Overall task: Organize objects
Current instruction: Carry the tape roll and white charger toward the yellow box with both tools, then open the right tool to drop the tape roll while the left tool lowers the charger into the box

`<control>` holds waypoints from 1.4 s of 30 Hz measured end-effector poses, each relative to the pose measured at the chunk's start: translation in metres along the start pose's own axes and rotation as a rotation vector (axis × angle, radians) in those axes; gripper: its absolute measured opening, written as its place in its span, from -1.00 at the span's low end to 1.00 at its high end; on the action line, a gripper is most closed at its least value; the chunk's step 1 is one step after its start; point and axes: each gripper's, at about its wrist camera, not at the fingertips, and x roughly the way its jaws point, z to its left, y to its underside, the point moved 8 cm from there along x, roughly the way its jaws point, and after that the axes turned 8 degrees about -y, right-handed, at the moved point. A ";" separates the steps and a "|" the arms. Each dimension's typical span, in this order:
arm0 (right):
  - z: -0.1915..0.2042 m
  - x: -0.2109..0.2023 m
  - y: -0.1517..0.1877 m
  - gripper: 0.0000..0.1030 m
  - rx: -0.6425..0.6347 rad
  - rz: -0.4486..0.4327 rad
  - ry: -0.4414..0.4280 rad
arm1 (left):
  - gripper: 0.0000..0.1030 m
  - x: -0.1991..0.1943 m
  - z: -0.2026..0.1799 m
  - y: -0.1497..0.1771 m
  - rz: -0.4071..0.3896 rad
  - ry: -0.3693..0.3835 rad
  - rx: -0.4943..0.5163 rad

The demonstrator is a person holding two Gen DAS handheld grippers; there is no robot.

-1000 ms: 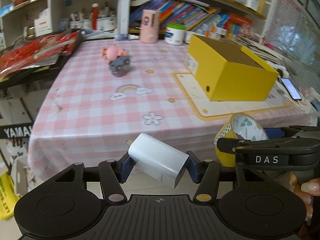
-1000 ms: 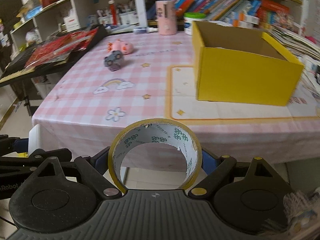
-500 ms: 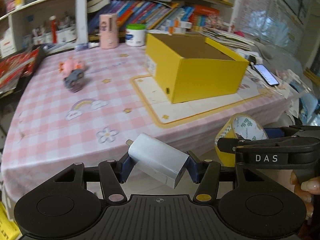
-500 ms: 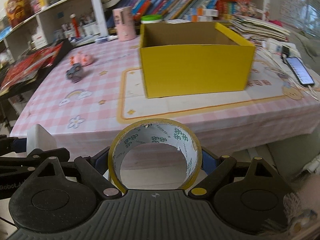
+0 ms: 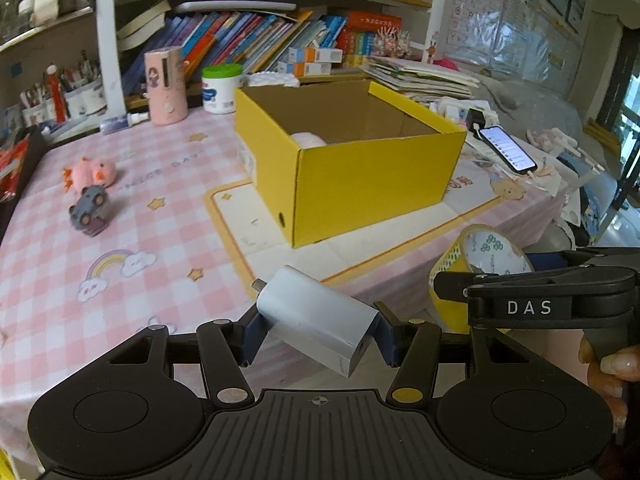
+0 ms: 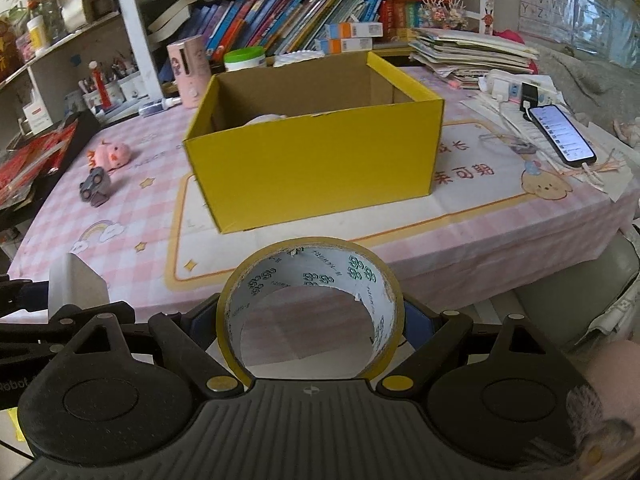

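Tape roll and white charger block are both up off the table, each clamped in a hand-held gripper near the table's front edge, just short of the yellow cardboard box that stands open on the pink checked cloth. Right gripper stands wide, its blue pads pressed against the roll's outer sides, the roll's hollow facing forward. Left gripper is narrower, pinching the charger across its short sides, with the block lying tilted and its plug end pointing up and away to the left. From the left wrist view the tape shows just beside the charger, to its right, so the two hands ride close together.

This looks like the carrying step: both items are picked and aimed at the box, not yet over it. Something pale already rests inside at the box's left. A pink plush and a small grey toy car sit well apart on the left of the cloth, likely still to be gathered.

Next, I judge, each hand must go forward and rise enough to clear the box's near wall, then open over free floor. The wide tape and the tilted charger could catch the rim if carried too low.
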 end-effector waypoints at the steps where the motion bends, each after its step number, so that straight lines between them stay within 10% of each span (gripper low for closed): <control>1: -0.003 0.001 -0.003 0.71 0.000 0.002 0.002 | 0.07 0.002 -0.002 -0.003 -0.004 0.002 0.001; 26: -0.050 0.023 -0.165 0.71 -0.106 -0.227 -0.049 | 0.07 0.048 -0.034 -0.132 -0.212 -0.021 0.036; 42: -0.054 0.132 -0.211 0.71 -0.158 -0.087 -0.156 | 0.07 0.140 -0.048 -0.146 -0.046 -0.110 0.031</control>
